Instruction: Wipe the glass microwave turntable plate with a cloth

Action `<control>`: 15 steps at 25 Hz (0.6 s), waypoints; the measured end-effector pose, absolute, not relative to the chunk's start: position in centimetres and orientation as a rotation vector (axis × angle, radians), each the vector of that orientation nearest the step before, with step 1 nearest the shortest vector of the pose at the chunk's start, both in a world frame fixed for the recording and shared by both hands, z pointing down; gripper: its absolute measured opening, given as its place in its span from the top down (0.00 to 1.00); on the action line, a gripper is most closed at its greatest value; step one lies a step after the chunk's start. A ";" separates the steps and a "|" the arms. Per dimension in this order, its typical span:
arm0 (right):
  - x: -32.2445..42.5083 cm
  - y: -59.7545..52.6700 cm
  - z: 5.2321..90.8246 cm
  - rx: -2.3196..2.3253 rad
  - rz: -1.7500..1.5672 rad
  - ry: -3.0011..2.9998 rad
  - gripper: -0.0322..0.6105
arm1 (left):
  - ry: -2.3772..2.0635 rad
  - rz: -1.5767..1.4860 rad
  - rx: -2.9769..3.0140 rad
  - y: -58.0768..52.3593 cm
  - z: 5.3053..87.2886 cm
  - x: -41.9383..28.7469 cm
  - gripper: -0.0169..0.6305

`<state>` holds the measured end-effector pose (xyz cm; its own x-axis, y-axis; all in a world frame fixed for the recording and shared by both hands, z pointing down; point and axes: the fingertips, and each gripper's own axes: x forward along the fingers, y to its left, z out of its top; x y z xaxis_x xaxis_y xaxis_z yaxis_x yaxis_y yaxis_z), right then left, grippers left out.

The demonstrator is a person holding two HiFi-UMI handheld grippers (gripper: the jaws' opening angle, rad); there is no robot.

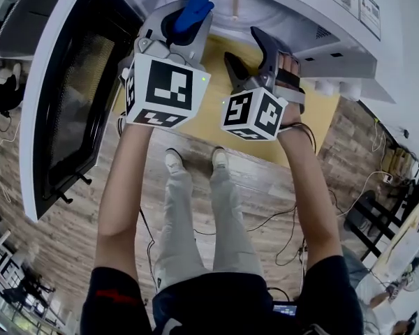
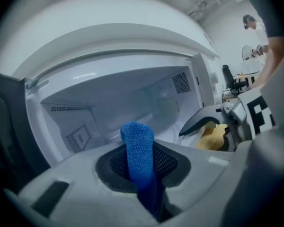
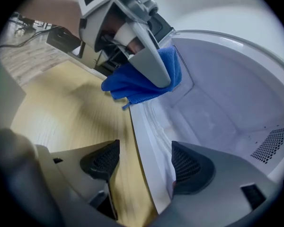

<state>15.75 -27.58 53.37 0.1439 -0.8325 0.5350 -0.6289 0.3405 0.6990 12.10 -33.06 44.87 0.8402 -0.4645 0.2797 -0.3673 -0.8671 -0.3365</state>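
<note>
- The left tool (image 2: pixel 143 161) was clamped on a blue cloth (image 2: pixel 138 148), which stood up from between its jaws in front of the open microwave (image 2: pixel 132 91) cavity.
- The right tool (image 3: pixel 145 163) was spread wide and gripped nothing; the cavity's front lip ran between its jaws.
- Both tools were held just beside each other above the yellow tabletop (image 3: pixel 61 108).
- The microwave door (image 1: pixel 66 103) hung open at the left.

Blue microfibre cloth (image 2: pixel 138 151): one
White microwave oven (image 2: pixel 132 93): one
Pale yellow wooden counter (image 3: pixel 61 112): one
Grey tongs: two, left tongs (image 2: pixel 141 167) and right tongs (image 3: pixel 146 163)
Black-and-white marker cubes (image 1: pixel 162 89) (image 1: pixel 255 114): two
</note>
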 end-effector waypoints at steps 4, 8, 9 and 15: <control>15.9 -27.5 53.4 1.367 -0.244 -1.560 0.45 | 0.642 -0.550 -2.682 -34.2 45.0 13.2 0.88; 15.9 -27.5 53.5 1.364 -0.239 -1.564 0.45 | 0.664 -0.564 -2.675 -35.5 45.2 13.9 0.88; 15.9 -27.5 53.5 1.363 -0.240 -1.565 0.45 | 0.677 -0.572 -2.673 -35.9 45.2 14.0 0.88; 16.0 -27.5 53.4 1.372 -0.245 -1.571 0.45 | 0.729 -0.604 -2.648 -38.0 45.3 15.1 0.88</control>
<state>15.99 -27.47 53.44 0.1372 -0.8360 0.5313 -0.6349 0.3375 0.6950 15.14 -38.02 45.29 0.7793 -0.5445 0.3101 -0.4057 -0.8156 -0.4125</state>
